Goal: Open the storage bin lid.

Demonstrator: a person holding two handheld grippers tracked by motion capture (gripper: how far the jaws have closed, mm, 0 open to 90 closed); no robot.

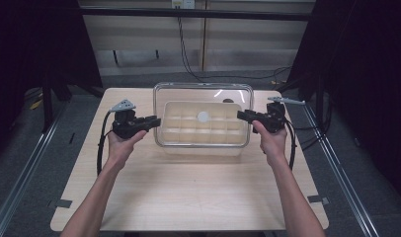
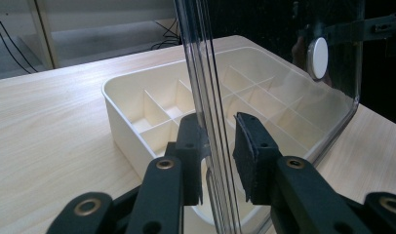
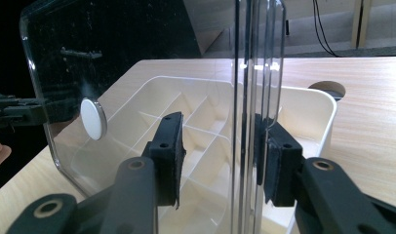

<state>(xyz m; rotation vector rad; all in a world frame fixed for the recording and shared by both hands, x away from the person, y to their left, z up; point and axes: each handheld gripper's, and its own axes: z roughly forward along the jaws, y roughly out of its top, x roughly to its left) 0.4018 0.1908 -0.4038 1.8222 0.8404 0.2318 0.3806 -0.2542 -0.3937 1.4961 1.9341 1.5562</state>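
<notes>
A clear plastic lid (image 1: 203,94) with a white round knob (image 1: 203,117); cream compartmented tray (image 1: 201,129); pale woodgrain desk (image 1: 188,187); black hand-held grippers.

On the pale wooden table (image 1: 188,197) the cream plastic tray of small compartments (image 1: 201,126) sits toward the far middle. The clear plastic lid with a white round knob (image 1: 203,117) lies above the tray, between my two hands. My left gripper (image 1: 151,121) is at the lid's left edge, which runs between its jaws (image 2: 216,161). My right gripper (image 1: 244,116) is at the lid's right edge, which likewise stands between its jaws (image 3: 220,161).
</notes>
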